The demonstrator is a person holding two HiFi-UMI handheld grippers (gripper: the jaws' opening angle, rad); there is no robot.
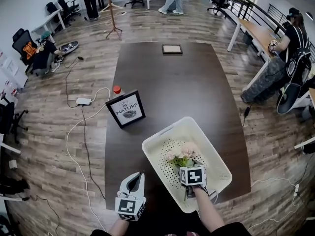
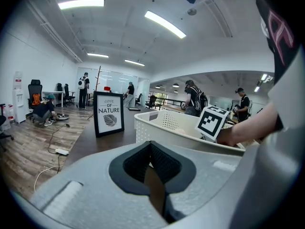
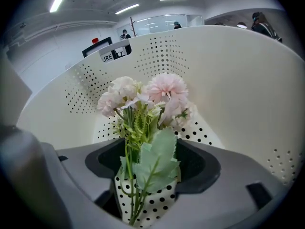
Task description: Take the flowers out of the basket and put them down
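Observation:
A bunch of pale pink flowers (image 1: 181,154) with green leaves lies inside the cream perforated basket (image 1: 165,131) near the front of the dark table (image 1: 167,77). My right gripper (image 1: 188,167) reaches down into the basket. In the right gripper view its jaws (image 3: 150,175) stand open on either side of the green stems and a broad leaf, and the pads do not press on them. The blooms (image 3: 147,97) rise ahead against the basket wall (image 3: 228,80). My left gripper (image 1: 137,179) rests low at the table's front left, shut and empty (image 2: 155,175), beside the basket (image 2: 157,128).
A framed "Love of Nature" sign (image 1: 126,109) stands left of the basket, a red-capped bottle (image 1: 116,90) behind it. A small flat frame (image 1: 172,48) lies at the table's far end. Cables (image 1: 83,101) run over the floor at left; people and chairs surround the room.

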